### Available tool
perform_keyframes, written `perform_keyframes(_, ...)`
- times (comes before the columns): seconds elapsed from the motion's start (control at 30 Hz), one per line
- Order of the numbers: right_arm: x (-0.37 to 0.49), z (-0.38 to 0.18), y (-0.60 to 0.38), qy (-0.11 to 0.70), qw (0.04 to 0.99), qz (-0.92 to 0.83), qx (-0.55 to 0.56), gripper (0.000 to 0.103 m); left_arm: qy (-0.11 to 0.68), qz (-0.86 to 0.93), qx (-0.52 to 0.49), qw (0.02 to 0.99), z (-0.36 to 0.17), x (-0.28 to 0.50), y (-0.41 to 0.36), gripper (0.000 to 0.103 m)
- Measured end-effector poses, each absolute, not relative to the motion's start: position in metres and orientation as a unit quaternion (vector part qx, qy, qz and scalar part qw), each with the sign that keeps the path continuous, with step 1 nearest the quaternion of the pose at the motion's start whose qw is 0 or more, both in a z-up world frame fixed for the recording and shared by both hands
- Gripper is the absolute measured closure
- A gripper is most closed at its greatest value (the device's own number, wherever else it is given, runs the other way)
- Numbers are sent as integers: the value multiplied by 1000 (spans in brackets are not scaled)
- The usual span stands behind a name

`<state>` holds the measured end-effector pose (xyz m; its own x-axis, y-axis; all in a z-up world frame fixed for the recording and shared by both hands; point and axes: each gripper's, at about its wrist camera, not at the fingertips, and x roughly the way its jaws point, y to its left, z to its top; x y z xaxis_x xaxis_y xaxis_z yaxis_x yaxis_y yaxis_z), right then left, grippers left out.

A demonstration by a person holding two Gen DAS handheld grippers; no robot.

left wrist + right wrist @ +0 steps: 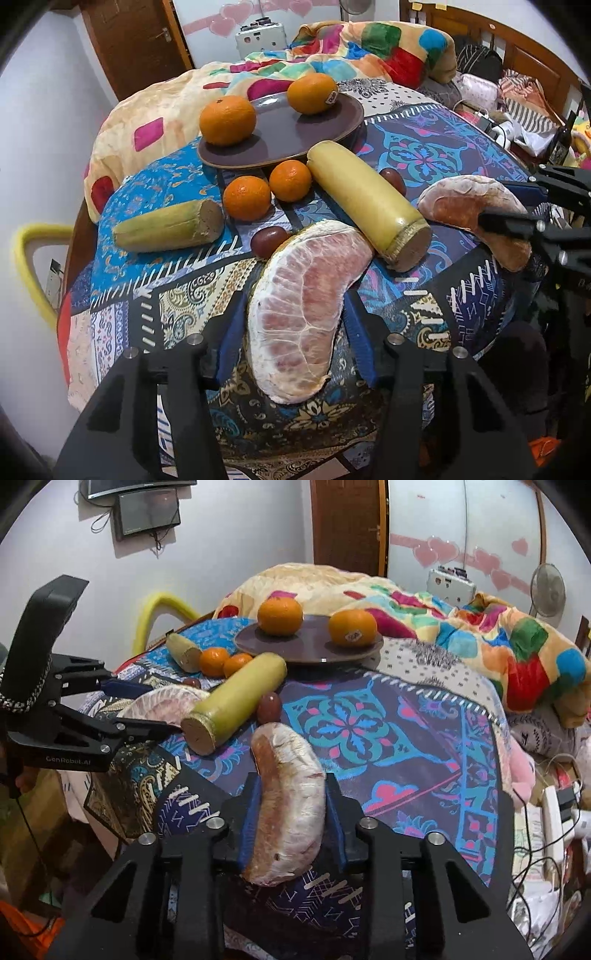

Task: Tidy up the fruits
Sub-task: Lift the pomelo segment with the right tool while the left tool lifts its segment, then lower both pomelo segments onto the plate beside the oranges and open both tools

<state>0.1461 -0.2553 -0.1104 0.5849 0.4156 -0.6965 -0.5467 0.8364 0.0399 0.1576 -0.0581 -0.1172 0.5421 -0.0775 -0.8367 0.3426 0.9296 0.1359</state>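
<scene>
My left gripper (295, 314) is shut on a big peeled pomelo segment (299, 317), pink flesh facing up. My right gripper (291, 805) is shut on a second, browner pomelo segment (291, 801), which also shows in the left wrist view (469, 206). A brown plate (288, 140) at the back holds two large oranges (227, 120) (312, 92). In front of it lie two small tangerines (246, 197) (290, 180), two sugarcane pieces (369, 203) (170, 225) and two dark red small fruits (269, 240) (393, 179).
The fruits lie on a patterned cloth (406, 738) over a table. A colourful blanket (498, 646) is heaped behind and to the right. A yellow chair back (26, 251) stands at the left. Cables and a power strip (550, 812) lie at the right.
</scene>
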Motion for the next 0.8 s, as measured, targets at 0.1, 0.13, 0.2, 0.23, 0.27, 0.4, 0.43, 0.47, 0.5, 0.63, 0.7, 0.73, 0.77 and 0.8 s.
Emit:
perform_keyframes(0.1, 147, -105, -254, 361, 888, 269, -92, 82, 455, -118, 131, 873, -112, 153, -54, 51)
perform_keyframes(0.13, 148, -105, -253, 359, 889, 268, -94, 82, 449, -117, 128, 877, -108, 151, -52, 51)
perform_keyframes(0.2, 148, -105, -252, 358, 890, 267, -95, 82, 440, -117, 124, 882, -102, 148, -51, 51)
perform_keyframes(0.23, 147, -105, -252, 358, 890, 267, -94, 82, 435, -116, 123, 884, -98, 147, -50, 51)
perform_keyframes(0.27, 148, -105, -253, 357, 890, 267, -93, 82, 432, -117, 121, 886, -96, 147, -49, 51)
perform_keyframes(0.4, 149, -100, -253, 351, 894, 264, -89, 82, 419, -114, 109, 894, -85, 148, -48, 51)
perform_keyframes(0.43, 149, -97, -254, 348, 895, 263, -88, 82, 416, -116, 104, 896, -82, 149, -47, 51)
perform_keyframes(0.47, 150, -95, -254, 346, 896, 264, -88, 82, 413, -117, 100, 898, -80, 150, -47, 51)
perform_keyframes(0.5, 151, -91, -254, 340, 899, 261, -88, 82, 410, -118, 97, 899, -78, 151, -47, 51)
perform_keyframes(0.63, 157, -80, -253, 324, 905, 258, -90, 82, 394, -122, 91, 906, -69, 157, -50, 51)
perform_keyframes(0.7, 164, -74, -252, 317, 909, 257, -88, 82, 387, -121, 86, 910, -65, 163, -51, 51)
perform_keyframes(0.73, 167, -73, -252, 316, 910, 256, -87, 82, 385, -122, 83, 911, -64, 166, -51, 51)
perform_keyframes(0.77, 171, -71, -252, 314, 911, 254, -85, 82, 384, -121, 79, 912, -64, 171, -51, 51)
perform_keyframes(0.8, 175, -70, -251, 313, 912, 252, -83, 82, 383, -120, 77, 913, -63, 174, -51, 51)
